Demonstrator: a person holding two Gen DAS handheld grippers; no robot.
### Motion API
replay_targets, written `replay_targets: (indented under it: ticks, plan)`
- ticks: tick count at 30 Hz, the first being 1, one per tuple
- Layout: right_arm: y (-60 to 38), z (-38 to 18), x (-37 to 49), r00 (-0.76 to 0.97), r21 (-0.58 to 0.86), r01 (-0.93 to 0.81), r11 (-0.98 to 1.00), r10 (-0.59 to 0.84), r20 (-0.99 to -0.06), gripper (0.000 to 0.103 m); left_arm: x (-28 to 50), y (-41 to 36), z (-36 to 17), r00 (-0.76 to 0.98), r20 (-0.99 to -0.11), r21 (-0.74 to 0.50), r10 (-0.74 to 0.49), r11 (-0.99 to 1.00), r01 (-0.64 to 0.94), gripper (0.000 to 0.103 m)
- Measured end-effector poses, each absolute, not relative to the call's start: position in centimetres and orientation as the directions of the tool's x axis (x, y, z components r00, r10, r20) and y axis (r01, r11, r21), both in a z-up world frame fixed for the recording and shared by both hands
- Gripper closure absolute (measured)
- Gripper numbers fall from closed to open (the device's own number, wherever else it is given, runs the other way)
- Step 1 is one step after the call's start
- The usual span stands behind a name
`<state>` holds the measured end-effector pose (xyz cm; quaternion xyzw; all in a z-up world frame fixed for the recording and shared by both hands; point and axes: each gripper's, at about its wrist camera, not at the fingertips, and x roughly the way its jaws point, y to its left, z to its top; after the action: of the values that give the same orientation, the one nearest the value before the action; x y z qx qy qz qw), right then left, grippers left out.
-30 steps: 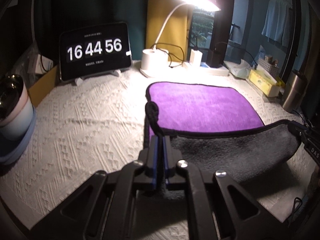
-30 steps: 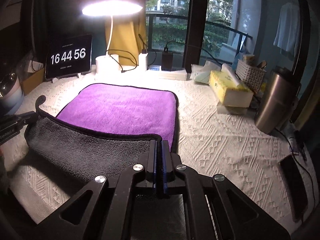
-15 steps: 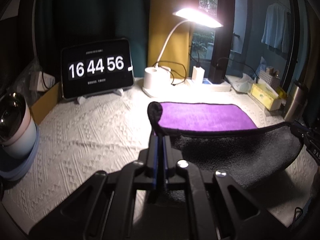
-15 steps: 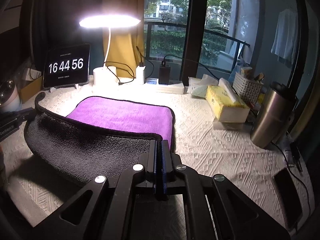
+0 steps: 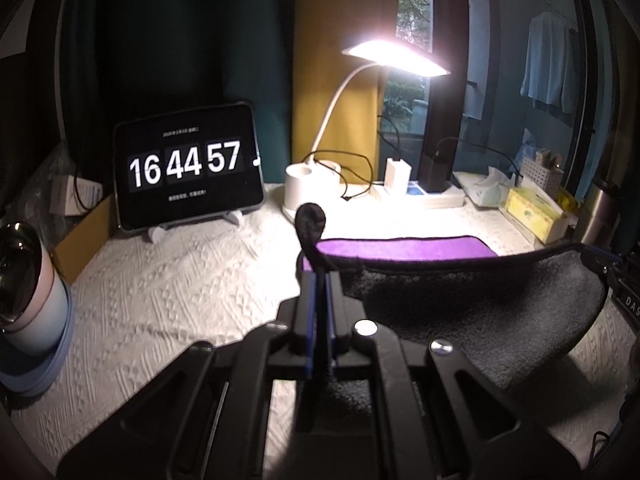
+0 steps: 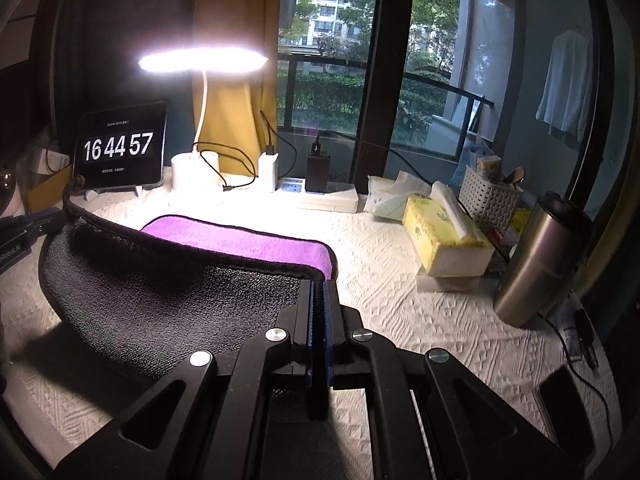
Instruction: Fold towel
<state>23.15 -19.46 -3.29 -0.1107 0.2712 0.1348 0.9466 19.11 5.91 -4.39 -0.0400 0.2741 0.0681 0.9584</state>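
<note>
The towel (image 5: 472,308) is purple on top and dark grey underneath, with a black hem. Its near edge is lifted off the white tablecloth and hangs in an arc between both grippers; the far purple part (image 6: 240,242) still lies flat. My left gripper (image 5: 319,280) is shut on the towel's near left corner, whose hanging loop (image 5: 310,222) sticks up past the fingertips. My right gripper (image 6: 319,286) is shut on the near right corner. Each gripper shows at the edge of the other's view.
At the back stand a tablet clock (image 5: 188,168), a lit desk lamp (image 5: 396,58), chargers and a power strip (image 6: 316,192). A tissue box (image 6: 444,236), basket and steel tumbler (image 6: 540,260) are on the right. A cup (image 5: 24,288) is at the left.
Both grippers have risen and carried the towel's near edge higher and farther over the purple part, so less purple shows. Both stay shut on their corners.
</note>
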Motion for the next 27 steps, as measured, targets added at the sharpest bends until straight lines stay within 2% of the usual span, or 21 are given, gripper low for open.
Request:
replay_targets:
  ticks: [27]
  plan:
    - [-17.9,-3.2,29.7,0.837,-0.179,-0.313,0.933,0.182,-0.516,0.098,24.9,7.7,-4.8,0.849,-0.515,-0.052,0.122,0.984,-0.173,0.098]
